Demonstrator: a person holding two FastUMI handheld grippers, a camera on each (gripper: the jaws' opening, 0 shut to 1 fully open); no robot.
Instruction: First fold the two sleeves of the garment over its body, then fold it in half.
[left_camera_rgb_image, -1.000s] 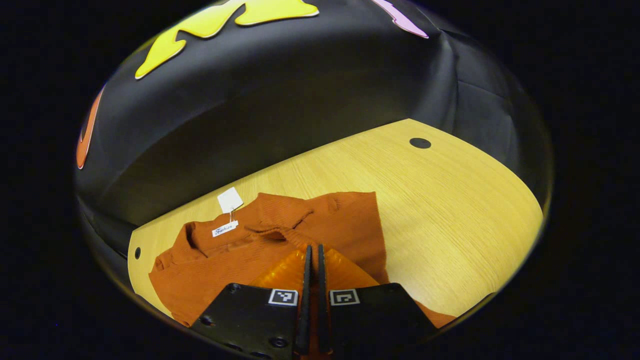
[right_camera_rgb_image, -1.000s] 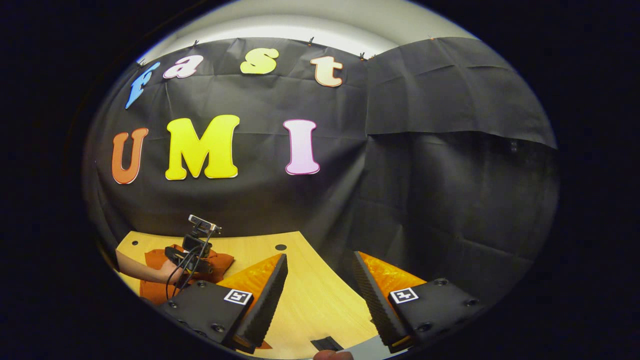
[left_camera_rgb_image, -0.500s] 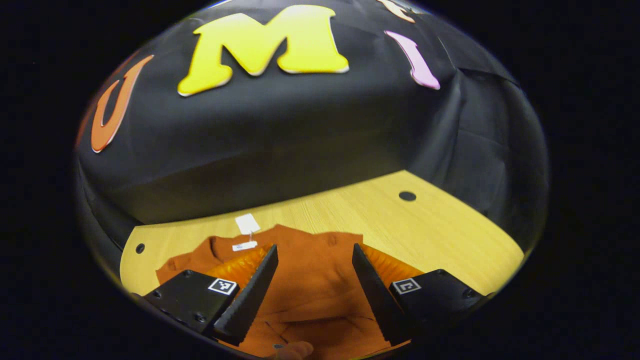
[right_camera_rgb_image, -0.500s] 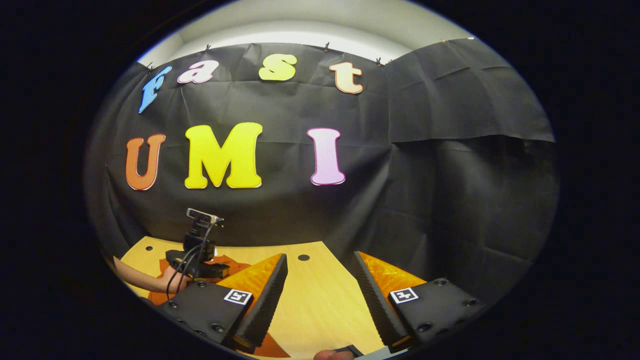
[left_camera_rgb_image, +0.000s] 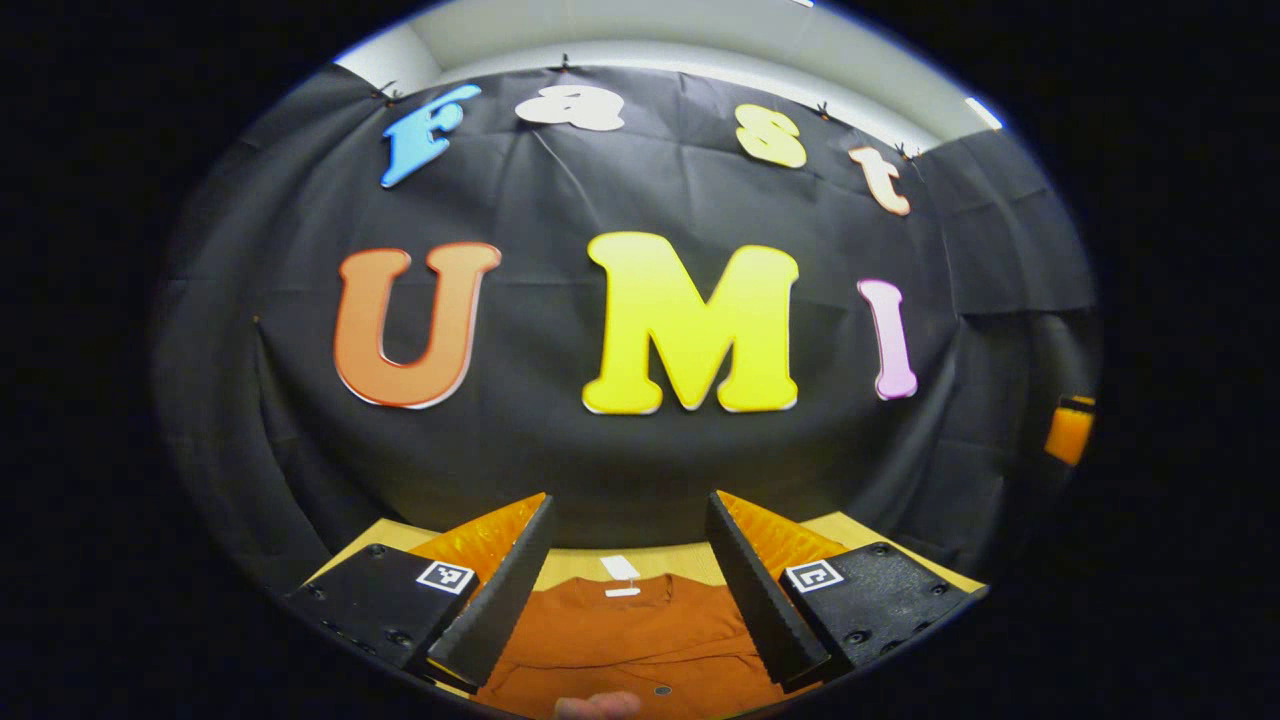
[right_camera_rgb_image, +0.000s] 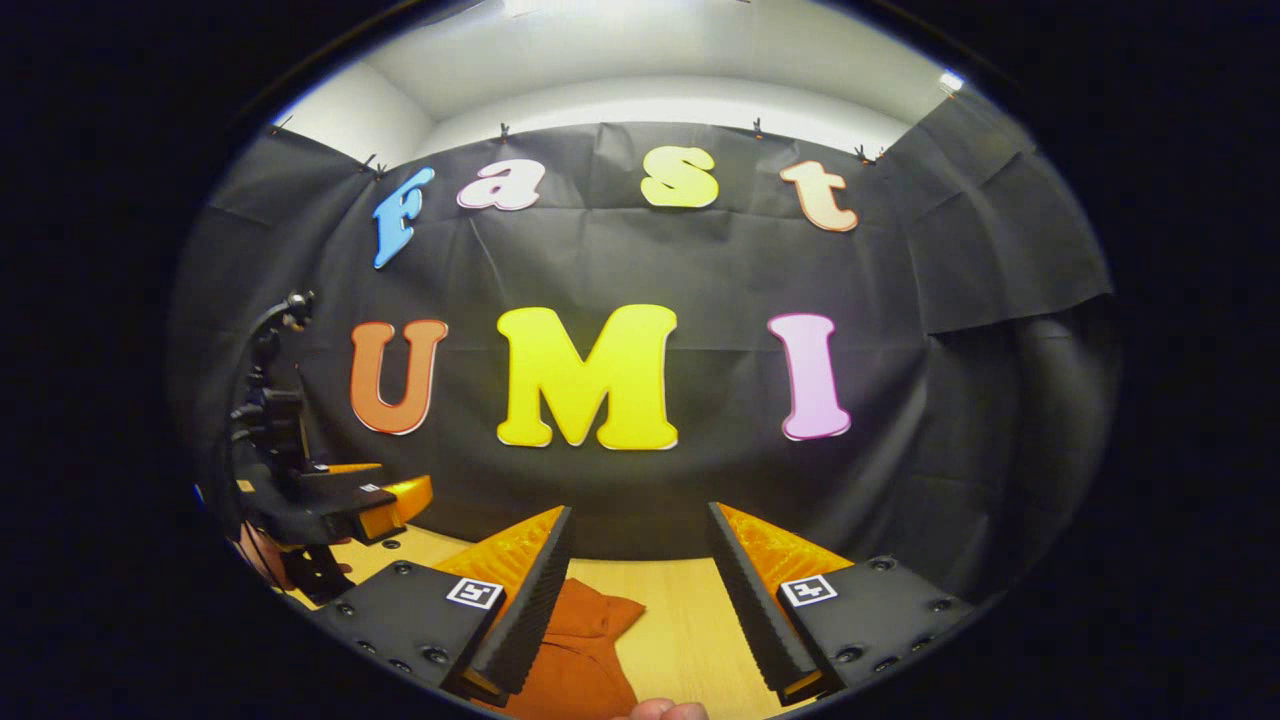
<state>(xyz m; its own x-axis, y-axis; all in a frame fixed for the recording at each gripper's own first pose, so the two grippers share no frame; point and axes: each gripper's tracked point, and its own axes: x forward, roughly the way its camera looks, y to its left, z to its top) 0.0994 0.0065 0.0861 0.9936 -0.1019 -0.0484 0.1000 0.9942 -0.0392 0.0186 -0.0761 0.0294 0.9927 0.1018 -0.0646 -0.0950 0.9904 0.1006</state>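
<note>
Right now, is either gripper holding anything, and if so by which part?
Nothing is held. The left gripper and the right gripper both stand open with empty gaps, raised above the orange garment lying on the table.

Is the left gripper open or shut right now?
Open. In the left gripper view the left gripper has its fingers spread wide apart, with the orange garment on the table visible in the gap between them, nothing held.

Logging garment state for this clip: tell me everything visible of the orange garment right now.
The orange garment looks like a ribbed knit, lying on the wooden table below both open grippers, touched by neither. Two white tags sit at its far edge in the left gripper view. In the right gripper view a bunched corner shows between the fingers. How far it is folded cannot be told.
</note>
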